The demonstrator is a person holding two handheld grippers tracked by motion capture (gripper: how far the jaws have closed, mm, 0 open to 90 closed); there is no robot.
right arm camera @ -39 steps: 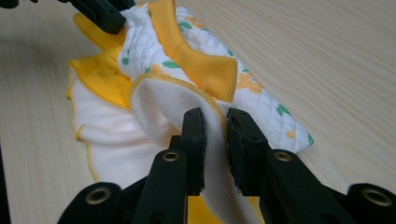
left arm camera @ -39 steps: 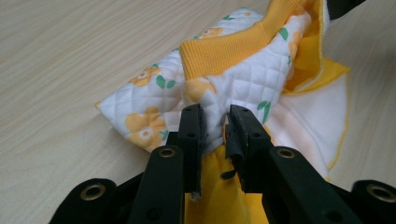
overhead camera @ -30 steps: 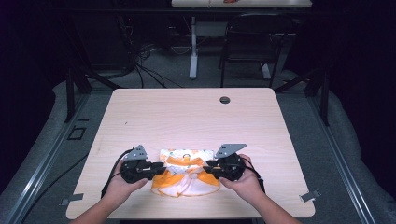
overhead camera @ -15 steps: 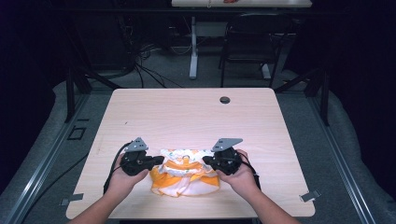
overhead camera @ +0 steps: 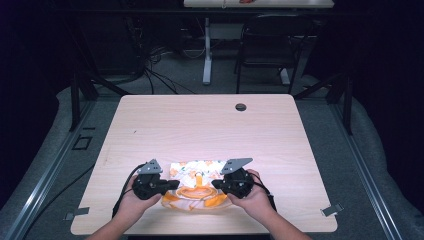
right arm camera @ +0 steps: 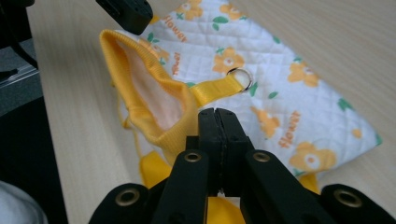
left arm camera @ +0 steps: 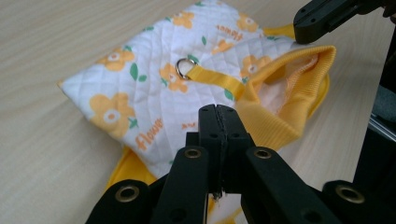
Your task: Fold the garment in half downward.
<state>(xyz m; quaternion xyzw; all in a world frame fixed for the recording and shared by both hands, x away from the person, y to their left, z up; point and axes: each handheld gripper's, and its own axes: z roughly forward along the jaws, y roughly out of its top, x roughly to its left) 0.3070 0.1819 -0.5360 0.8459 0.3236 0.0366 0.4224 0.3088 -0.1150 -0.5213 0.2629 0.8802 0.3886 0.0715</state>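
A pale wood-grain counter (overhead camera: 210, 125) with rounded corners fills the middle of the high view, a round dark grommet hole (overhead camera: 240, 107) near its far edge; grey carpeted floor (overhead camera: 165, 80) lies around it; behind stand a black chair (overhead camera: 262, 47), a white pedestal leg (overhead camera: 206, 55) and tangled black cables (overhead camera: 150, 75); the edges of the room fall into darkness.

Dim lab or studio, bare wooden table (overhead camera: 210, 125), floor cables (overhead camera: 160, 75), chair (overhead camera: 262, 45), metal framing (overhead camera: 40, 175)
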